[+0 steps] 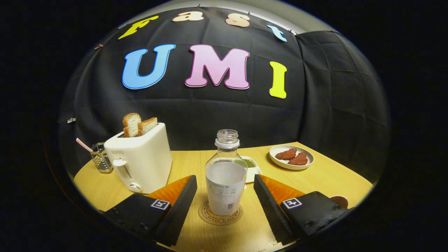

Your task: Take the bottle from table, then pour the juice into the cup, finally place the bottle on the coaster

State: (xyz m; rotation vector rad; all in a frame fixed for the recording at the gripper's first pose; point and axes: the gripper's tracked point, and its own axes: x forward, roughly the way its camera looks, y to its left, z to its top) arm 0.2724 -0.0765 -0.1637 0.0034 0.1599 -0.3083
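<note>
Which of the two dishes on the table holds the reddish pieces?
The round plate, beyond the fingers of the open gripper near the wall. The small dish behind the bottle holds something green instead.

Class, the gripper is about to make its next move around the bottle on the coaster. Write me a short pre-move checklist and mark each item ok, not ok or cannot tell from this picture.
1. Bottle stands upright on the coaster: ok.
2. Gripper open, fingers apart on either side of the bottle and not pressing it: ok.
3. Bottle has no cap, so it could spill if knocked: not ok.
4. Room to the sides: the toaster stands clear of the left finger: ok.
5. Cup beside the right finger, mostly hidden; whether juice is in it: cannot tell.
6. Small dish close behind the bottle; whether they touch: cannot tell.
</note>
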